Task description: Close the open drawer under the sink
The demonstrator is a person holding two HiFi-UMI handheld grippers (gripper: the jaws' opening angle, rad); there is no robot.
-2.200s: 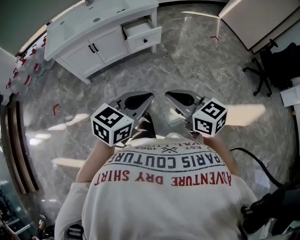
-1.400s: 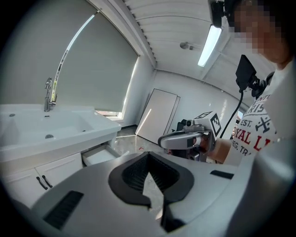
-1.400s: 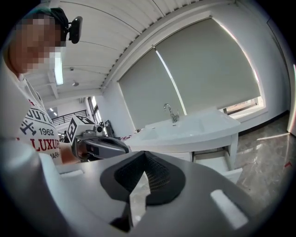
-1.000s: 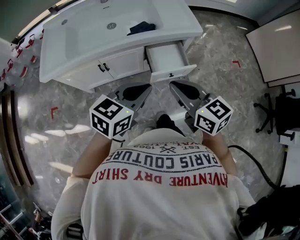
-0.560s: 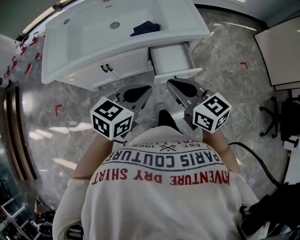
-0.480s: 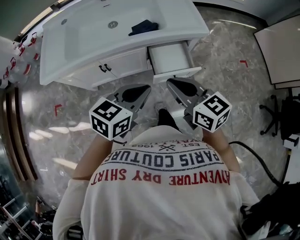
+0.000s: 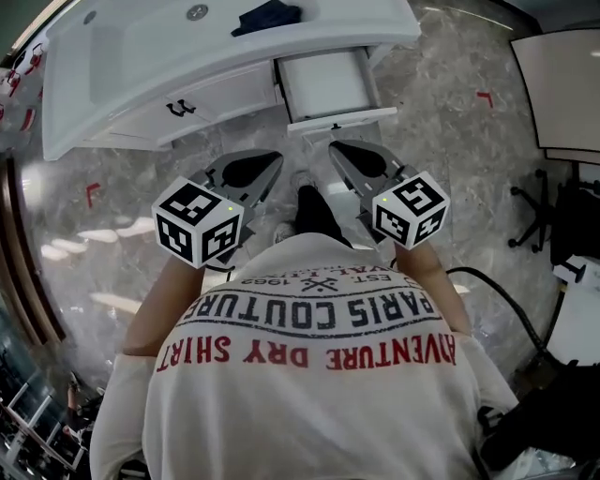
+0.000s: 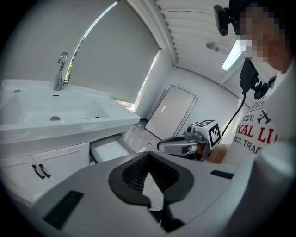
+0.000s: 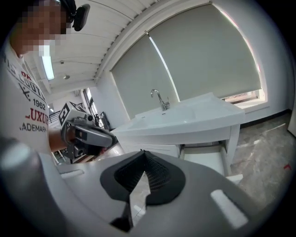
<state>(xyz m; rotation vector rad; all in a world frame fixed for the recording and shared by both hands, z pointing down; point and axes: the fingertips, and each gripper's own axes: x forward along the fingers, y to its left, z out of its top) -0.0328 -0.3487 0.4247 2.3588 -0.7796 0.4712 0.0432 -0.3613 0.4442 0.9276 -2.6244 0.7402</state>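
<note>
Left gripper (image 7: 267,164), right gripper (image 7: 339,152): both pinched closed, empty. Open white drawer (image 7: 323,82) just ahead; dark cloth (image 7: 265,16) on white counter (image 7: 141,56) beyond.

The shirt (image 7: 309,375) reads "PARIS COUTURE" and "ADVENTURE DRY SHIRT".

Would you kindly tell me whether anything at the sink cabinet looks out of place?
Yes: the drawer at the cabinet's right end in the head view stands pulled out, while the two cabinet doors beside it are shut. A dark cloth also lies on the sink top, which looks left behind.
</note>
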